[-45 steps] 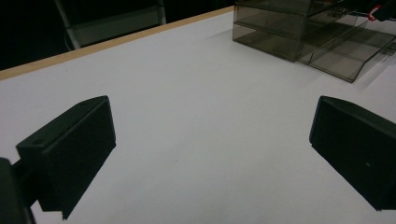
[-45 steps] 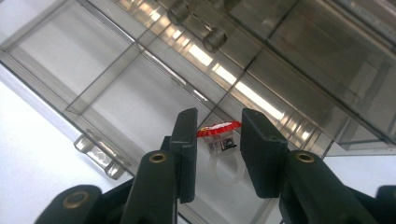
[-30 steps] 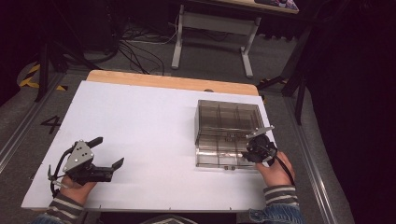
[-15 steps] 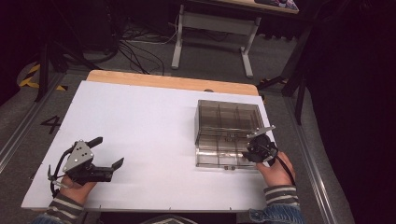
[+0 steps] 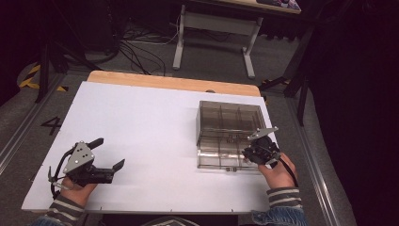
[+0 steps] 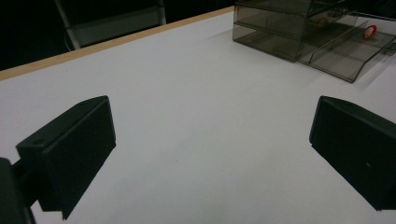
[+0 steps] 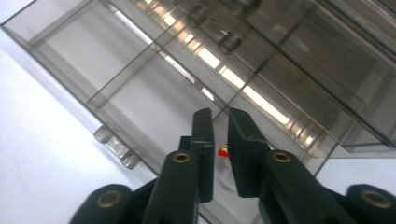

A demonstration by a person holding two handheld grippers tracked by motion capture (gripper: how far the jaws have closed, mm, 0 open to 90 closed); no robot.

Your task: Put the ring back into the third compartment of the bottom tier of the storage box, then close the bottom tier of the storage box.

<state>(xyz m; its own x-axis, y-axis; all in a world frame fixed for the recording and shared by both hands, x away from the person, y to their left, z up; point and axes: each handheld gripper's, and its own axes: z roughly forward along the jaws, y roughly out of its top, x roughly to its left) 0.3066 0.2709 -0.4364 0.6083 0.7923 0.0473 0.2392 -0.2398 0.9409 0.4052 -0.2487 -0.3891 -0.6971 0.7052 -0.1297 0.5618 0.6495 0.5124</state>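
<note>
Left claw: my left gripper (image 5: 109, 160) rests at seven o'clock on the white tabletop (image 5: 141, 127), jaws wide apart, holding nothing.
Box: smoky clear plastic compartment box (image 5: 229, 123), open, at three o'clock.
Right claw: my right gripper (image 7: 219, 140), jaws just closing, nearly together over a small red-and-white item (image 7: 224, 150); grip unclear, possibly pinched.

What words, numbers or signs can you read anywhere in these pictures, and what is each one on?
"4": dark figure on the grey floor left of the table.
Yellow and black hazard stripes on the floor at far left: a marking, no text.
Clear box: no readable label.
Small red and white thing in the box: too small to read.
</note>
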